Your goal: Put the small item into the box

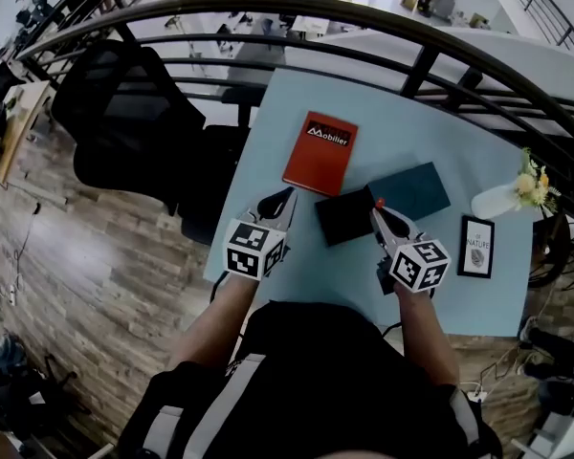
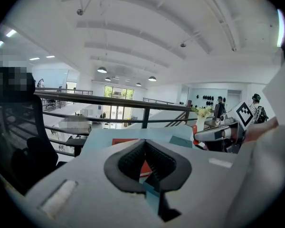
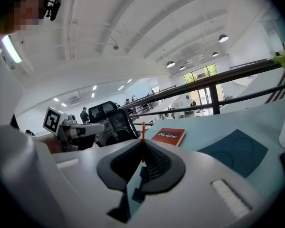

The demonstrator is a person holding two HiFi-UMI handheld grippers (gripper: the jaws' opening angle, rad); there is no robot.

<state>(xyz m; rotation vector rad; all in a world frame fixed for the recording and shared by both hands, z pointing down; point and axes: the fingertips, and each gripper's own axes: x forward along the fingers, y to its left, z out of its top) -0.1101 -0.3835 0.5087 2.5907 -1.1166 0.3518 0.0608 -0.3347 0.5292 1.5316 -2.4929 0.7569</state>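
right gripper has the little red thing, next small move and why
Probably ease the right gripper slightly left, over the black box, before opening. Its jaws pinch the thin red item, and its tip sits at the box's right edge, not clearly above the inside.

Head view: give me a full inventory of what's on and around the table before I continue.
table: one, light blue, beside the railing
book: one, red, far middle of the table
black box: one, black, table centre, between the grippers
teal panel: one, dark teal, flat, right of the book
vase: one, white, with flowers, right edge
framed picture: one, black frame, right side, near the vase
office chair: one, black, left of the table
railing: one, black, curved, beyond the table
small item: one, red, thin, in the right gripper
left gripper: jaws together, empty
right gripper: shut on the small item, at the box's right edge
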